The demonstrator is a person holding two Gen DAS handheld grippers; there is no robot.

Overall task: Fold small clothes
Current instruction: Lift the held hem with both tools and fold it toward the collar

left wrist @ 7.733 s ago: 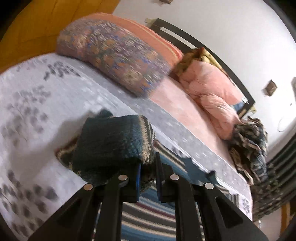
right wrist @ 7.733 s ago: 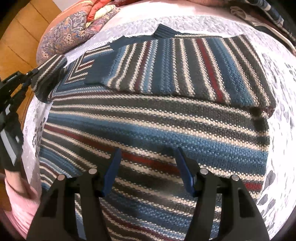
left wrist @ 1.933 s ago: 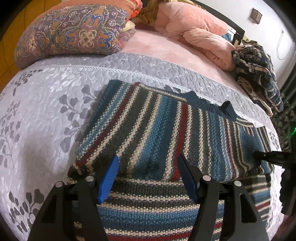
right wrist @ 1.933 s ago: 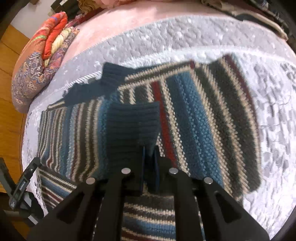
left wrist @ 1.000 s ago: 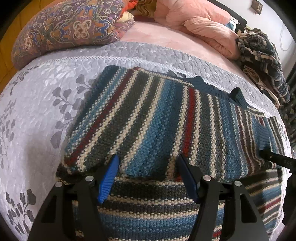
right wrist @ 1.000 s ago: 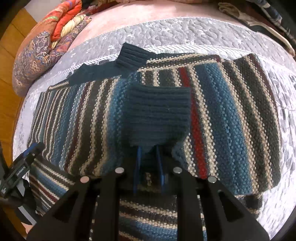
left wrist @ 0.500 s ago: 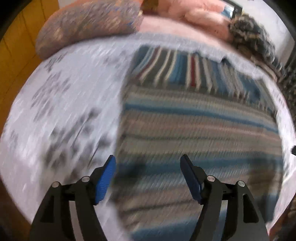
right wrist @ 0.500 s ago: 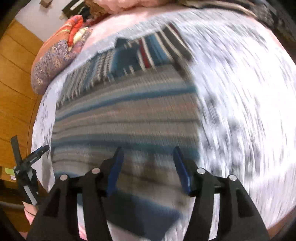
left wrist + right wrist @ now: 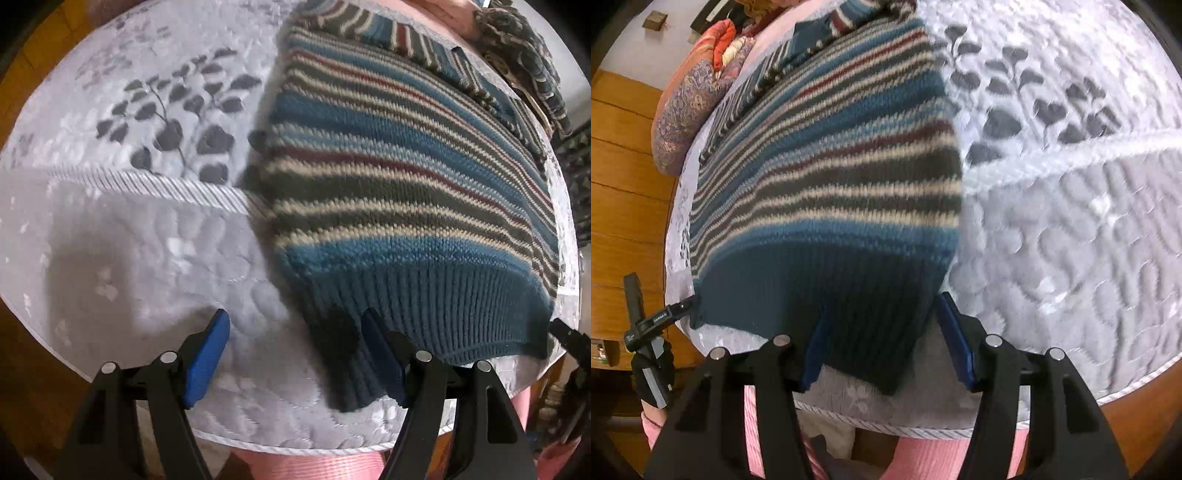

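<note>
A striped knit sweater [image 9: 406,184] in blue, grey, cream and dark red lies flat on the grey bedspread [image 9: 147,240], its sleeves folded across the chest at the far end. Its dark blue ribbed hem [image 9: 443,306] lies nearest me, by the bed's edge. My left gripper [image 9: 295,354] is open, with the hem's left corner lying between its fingers against the right pad. In the right wrist view the sweater [image 9: 831,166] fills the left half. My right gripper [image 9: 884,347] is open astride the right corner of the hem [image 9: 871,325].
A patterned pillow [image 9: 690,103] lies at the bed's far left. A heap of dark clothes [image 9: 524,48] sits at the far right. The bed's piped edge [image 9: 923,430] runs just under both grippers, with pink fabric below it. The bedspread [image 9: 1071,221] extends right of the sweater.
My right gripper has let go of the sleeve cuff and opened. Both grippers have pulled back from the folded sleeves to the sweater's bottom hem corners.
</note>
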